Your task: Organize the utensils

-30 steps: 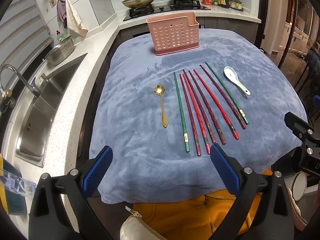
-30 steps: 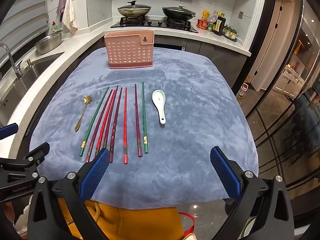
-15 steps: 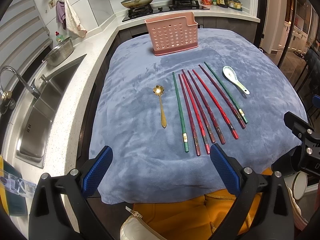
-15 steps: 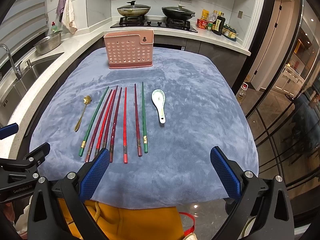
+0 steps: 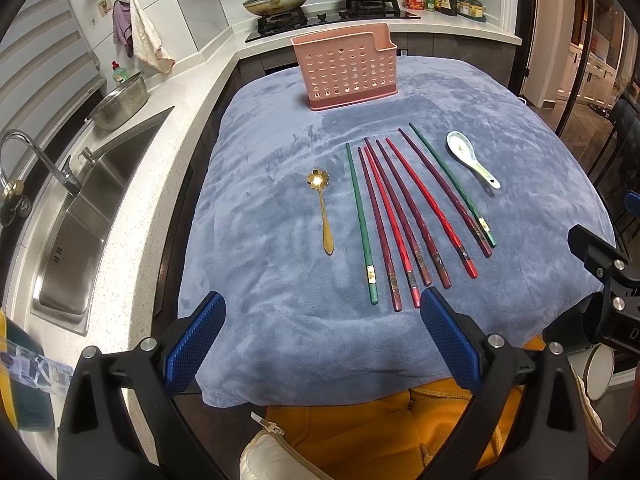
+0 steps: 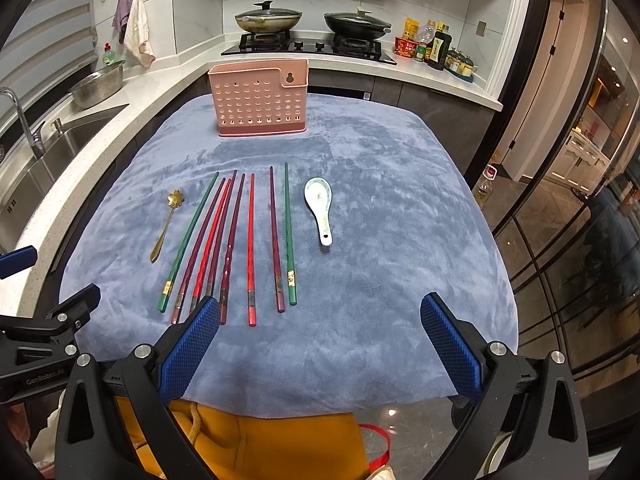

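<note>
A pink perforated utensil holder (image 5: 347,70) (image 6: 259,102) stands upright at the far side of a blue-grey cloth (image 5: 280,320) (image 6: 400,280). Several red, maroon and green chopsticks (image 5: 416,208) (image 6: 251,248) lie side by side in the middle. A gold flower-bowl spoon (image 5: 323,208) (image 6: 167,220) lies left of them; a white ceramic spoon (image 5: 472,158) (image 6: 320,208) lies right. My left gripper (image 5: 320,340) and right gripper (image 6: 320,340) are open and empty, above the cloth's near edge, short of the chopstick ends.
A steel sink (image 5: 80,216) with a tap (image 5: 36,156) and a colander (image 5: 120,98) lie on the left counter. Two lidded pans (image 6: 268,18) sit on the hob behind the holder. Bottles (image 6: 436,50) stand at the back right. Glass doors (image 6: 568,184) are on the right.
Both grippers have crept slightly forward toward the utensils; nothing on the cloth has moved and both stay open.
</note>
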`<control>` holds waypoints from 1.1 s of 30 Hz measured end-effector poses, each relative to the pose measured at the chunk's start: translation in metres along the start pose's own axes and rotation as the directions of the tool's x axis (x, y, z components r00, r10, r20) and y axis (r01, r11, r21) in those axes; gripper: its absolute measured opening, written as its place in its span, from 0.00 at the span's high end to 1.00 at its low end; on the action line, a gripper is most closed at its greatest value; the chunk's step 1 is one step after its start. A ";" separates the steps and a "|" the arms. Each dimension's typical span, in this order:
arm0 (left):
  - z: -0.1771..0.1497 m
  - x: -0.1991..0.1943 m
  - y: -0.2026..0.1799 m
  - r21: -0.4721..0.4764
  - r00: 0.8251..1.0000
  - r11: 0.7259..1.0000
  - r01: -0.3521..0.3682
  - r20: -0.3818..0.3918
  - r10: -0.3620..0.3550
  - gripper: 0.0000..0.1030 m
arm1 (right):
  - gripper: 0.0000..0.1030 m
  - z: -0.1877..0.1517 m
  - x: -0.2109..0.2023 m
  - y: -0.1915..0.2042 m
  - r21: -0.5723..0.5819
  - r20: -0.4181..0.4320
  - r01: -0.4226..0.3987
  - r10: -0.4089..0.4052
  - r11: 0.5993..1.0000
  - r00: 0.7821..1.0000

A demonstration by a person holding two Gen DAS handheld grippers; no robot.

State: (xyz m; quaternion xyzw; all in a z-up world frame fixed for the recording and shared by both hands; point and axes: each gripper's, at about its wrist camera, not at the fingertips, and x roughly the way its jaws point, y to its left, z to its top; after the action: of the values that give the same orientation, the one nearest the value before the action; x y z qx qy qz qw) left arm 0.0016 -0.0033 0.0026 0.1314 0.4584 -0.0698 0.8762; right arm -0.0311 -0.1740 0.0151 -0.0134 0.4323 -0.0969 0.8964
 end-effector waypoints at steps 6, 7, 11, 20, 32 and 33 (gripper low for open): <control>0.000 0.000 0.000 0.001 1.000 1.000 0.000 0.001 0.000 0.09 | 0.07 -0.002 0.003 0.003 -0.001 0.000 -0.001 0.001 1.000 1.000; 0.000 0.000 0.000 0.001 1.000 1.000 0.000 0.001 0.000 0.09 | 0.07 -0.002 0.002 0.002 -0.001 0.000 0.000 0.000 1.000 1.000; 0.000 0.000 0.000 0.001 1.000 1.000 0.000 0.000 0.000 0.09 | 0.07 -0.002 0.002 0.002 -0.001 0.000 0.000 0.000 1.000 1.000; 0.000 0.000 0.000 0.001 1.000 1.000 0.001 0.000 -0.001 0.09 | 0.07 -0.001 0.000 0.002 -0.001 -0.001 -0.001 0.001 1.000 1.000; 0.000 0.001 0.000 0.001 1.000 1.000 0.002 -0.001 -0.002 0.10 | 0.07 -0.002 0.001 0.002 -0.001 -0.002 -0.001 0.001 1.000 1.000; 0.000 0.001 0.000 0.001 1.000 1.000 0.002 -0.001 -0.002 0.10 | 0.07 -0.002 0.002 0.003 -0.001 -0.001 0.000 0.000 1.000 1.000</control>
State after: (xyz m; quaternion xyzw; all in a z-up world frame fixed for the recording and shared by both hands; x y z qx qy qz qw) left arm 0.0021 -0.0035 0.0023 0.1315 0.4589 -0.0707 0.8759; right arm -0.0312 -0.1716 0.0123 -0.0137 0.4329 -0.0967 0.8961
